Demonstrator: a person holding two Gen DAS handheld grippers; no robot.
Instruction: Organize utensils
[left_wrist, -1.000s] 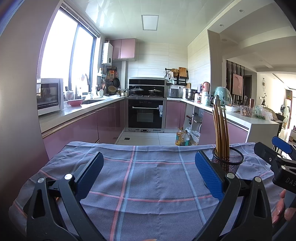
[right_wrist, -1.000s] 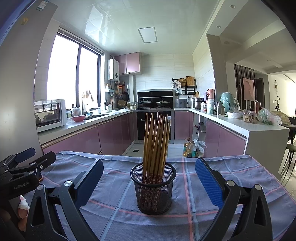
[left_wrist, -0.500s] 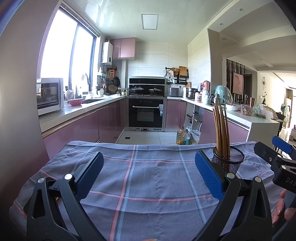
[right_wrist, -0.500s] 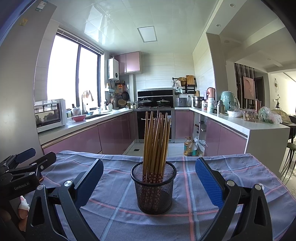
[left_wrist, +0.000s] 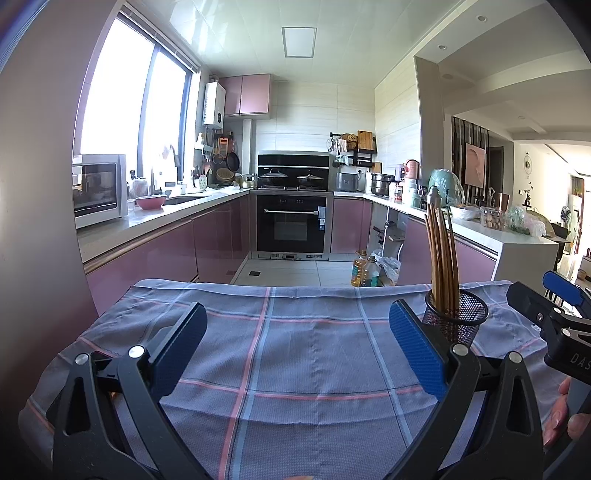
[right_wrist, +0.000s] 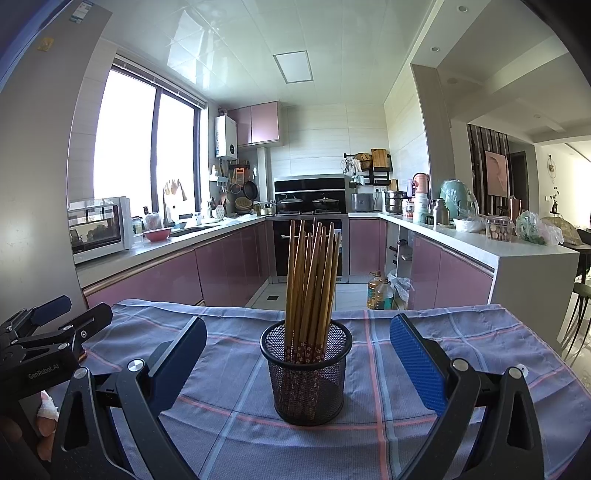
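Nothing has moved: both tongs, left (left_wrist: 297, 350) and right (right_wrist: 298, 360), stay spread apart near the chopstick holder (right_wrist: 306, 373).

A woven blue-grey checked cloth (right_wrist: 406, 343) with a coarse, matt weave covers the tabletop. The black wire-mesh cup (right_wrist: 306, 373) holds smooth wooden chopsticks (right_wrist: 312, 273) (flower-printed lower ends), and the gripper fingers (right_wrist: 415, 363) carry textured blue pads.

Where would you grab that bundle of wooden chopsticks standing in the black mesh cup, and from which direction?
Probably high on the bare upper shafts of the brown wooden chopsticks, coming from above. They stand nearly upright, bunched and leaning slightly, and the round black wire-mesh cup walls in their patterned lower ends. The open right hand-held gripper already faces the cup straight on.
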